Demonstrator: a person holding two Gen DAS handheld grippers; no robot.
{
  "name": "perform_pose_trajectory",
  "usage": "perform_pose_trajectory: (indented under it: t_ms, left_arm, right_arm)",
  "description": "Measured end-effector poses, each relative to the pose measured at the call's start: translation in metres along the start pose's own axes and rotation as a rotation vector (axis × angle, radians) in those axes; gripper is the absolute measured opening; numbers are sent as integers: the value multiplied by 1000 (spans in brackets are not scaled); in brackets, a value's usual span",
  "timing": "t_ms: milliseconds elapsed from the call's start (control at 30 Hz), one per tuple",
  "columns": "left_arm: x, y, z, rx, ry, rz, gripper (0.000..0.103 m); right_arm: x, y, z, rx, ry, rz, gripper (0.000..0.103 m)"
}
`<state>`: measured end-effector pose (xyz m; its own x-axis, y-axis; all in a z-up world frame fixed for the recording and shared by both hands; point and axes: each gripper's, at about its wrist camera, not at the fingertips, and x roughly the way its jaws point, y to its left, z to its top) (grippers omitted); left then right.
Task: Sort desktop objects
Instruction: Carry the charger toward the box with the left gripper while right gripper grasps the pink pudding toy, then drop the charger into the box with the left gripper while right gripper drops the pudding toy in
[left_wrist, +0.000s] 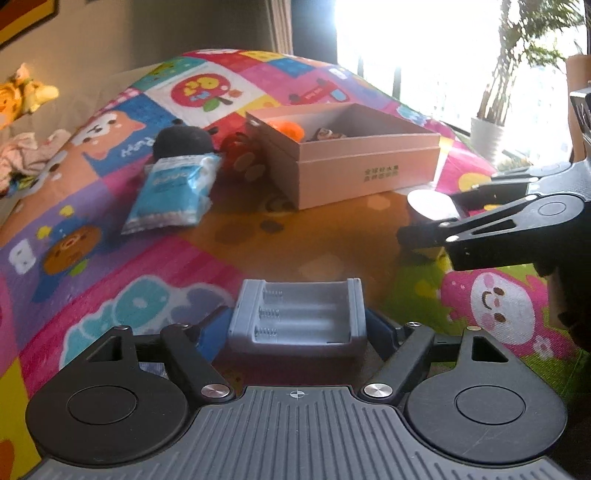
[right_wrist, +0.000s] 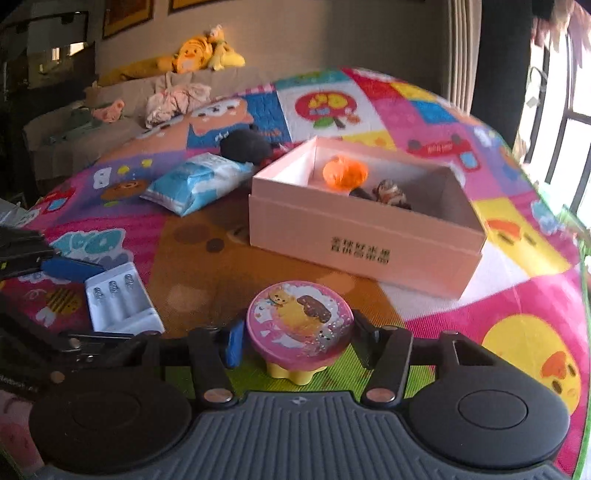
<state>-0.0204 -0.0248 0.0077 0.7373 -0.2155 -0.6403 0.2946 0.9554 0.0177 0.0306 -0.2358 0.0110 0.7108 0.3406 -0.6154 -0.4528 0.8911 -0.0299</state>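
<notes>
On the patterned mat (right_wrist: 424, 103), a pink box (right_wrist: 354, 240) sat at 12 o'clock from the right tongs (right_wrist: 295, 341), which pressed both sides of a pink round-lidded toy (right_wrist: 299, 325). At 9 o'clock, the left tongs (left_wrist: 299, 325) flanked a grey battery charger (left_wrist: 299, 317), fingers (left_wrist: 380, 326) touching its sides.

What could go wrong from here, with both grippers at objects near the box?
1. The left gripper brackets the battery charger only at its near end, so it may tilt or slip when lifted.
2. The right gripper flanks the round pink toy at its curved rim, which could squirt out.
3. Both would head for the same box, so the grippers might collide.
</notes>
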Motion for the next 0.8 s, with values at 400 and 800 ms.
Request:
perform_pose_trajectory:
  t_ms: [400, 800]
  left_arm:
    - [-42, -32, 133, 169, -452, 0, 83]
    - [68, -27, 144, 85, -273, -38, 95]
  right_arm:
    - [-125, -53, 105, 4, -382, -107, 56]
    - [-5, -95, 128, 176, -149, -46, 58]
